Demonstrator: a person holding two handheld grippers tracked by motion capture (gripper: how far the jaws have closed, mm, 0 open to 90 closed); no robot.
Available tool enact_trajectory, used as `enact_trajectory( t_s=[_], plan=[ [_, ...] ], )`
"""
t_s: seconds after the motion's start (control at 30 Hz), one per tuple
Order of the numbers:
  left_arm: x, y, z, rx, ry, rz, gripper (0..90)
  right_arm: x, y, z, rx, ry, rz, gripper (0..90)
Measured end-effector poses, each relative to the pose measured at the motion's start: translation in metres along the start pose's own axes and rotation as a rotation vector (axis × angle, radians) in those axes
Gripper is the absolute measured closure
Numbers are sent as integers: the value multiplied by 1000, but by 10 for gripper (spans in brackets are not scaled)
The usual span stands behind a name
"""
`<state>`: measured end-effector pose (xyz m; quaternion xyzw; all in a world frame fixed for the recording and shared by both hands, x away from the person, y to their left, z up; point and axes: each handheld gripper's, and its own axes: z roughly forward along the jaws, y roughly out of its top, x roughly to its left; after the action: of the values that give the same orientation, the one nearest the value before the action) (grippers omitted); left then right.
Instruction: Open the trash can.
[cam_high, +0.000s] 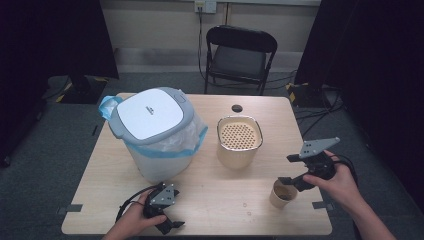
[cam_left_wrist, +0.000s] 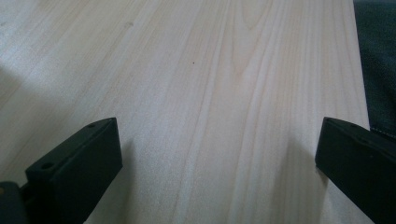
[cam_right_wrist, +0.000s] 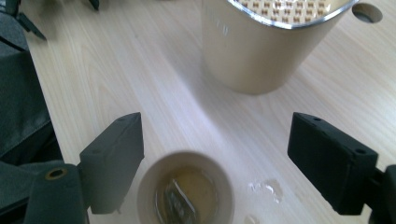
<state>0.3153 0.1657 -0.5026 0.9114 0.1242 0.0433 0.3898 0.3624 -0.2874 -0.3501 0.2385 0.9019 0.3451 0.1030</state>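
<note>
1. Judging by how things lie, you are early in the job: the paper cup has liquid and what looks like a tea bag in it, and it stands upright on the tabletop, unemptied.
2. Your right gripper is just beside the cup; in the right gripper view the cup sits low between its jaws, closer to the left jaw, and whether that jaw touches the rim I cannot tell.
3. That gripper is open fairly wide, wider than the cup, and has hold of nothing.
4. Ahead of it stands the beige strainer bin, its perforated top uncovered; a few drops of liquid lie on the wood beside the cup.
5. Beyond the strainer bin from your right gripper is the lidded trash can with its blue-edged liner.
6. Your left gripper rests near the tabletop's front edge, jaws spread wide over bare wood, holding nothing.
7. Left to do, as I read it: close on the cup, lift it, drain it over the strainer.
</note>
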Motion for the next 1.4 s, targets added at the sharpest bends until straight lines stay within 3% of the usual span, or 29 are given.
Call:
enact_trajectory(
  t_s=[0.3, 0.73, 1.4],
  plan=[
    [0, 0, 0, 0, 0, 1, 0, -9, 29, 10, -4, -8, -23, 174],
    [0, 0, 0, -1, 2, 5, 0, -21, 53, 16, -19, -15, 6, 175],
    [0, 0, 0, 0, 1, 5, 0, -32, 102, 33, -44, -37, -2, 182]
  ],
)
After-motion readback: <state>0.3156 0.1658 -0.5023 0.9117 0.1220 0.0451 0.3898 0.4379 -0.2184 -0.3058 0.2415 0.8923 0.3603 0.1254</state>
